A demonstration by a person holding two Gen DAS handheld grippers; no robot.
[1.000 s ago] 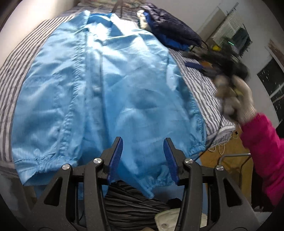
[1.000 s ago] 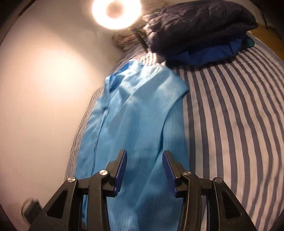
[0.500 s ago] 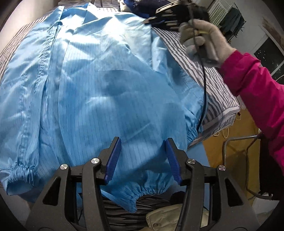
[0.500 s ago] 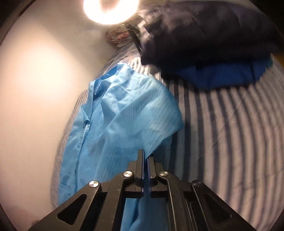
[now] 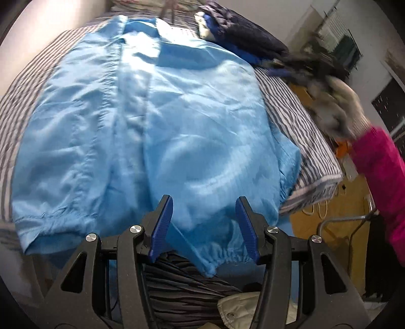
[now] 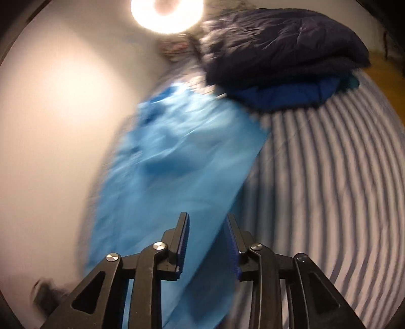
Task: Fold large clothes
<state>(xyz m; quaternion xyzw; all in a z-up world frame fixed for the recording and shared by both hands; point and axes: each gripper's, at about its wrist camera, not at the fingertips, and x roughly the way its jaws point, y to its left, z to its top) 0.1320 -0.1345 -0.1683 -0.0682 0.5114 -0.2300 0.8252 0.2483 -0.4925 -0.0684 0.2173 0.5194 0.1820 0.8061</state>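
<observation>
A large light-blue garment lies spread along the striped bed, its elastic hem hanging over the near edge. My left gripper hovers above that hem, open, nothing between its blue pads. In the left wrist view the right gripper is a dark blur over the bed's right side, held by a gloved hand with a pink sleeve. In the right wrist view my right gripper has its jaws opening above the garment's right edge, with nothing pinched between the pads.
A folded dark navy and blue jacket pile sits at the head of the bed. A bright ring lamp glares on the wall side. Striped dark cloth and a cream garment lie below the left gripper. A wooden floor and a metal frame lie right of the bed.
The right gripper shut on the garment's right part, carried it over, then let go and drew back to the right. The left gripper dipped close to the cloth and came back.
</observation>
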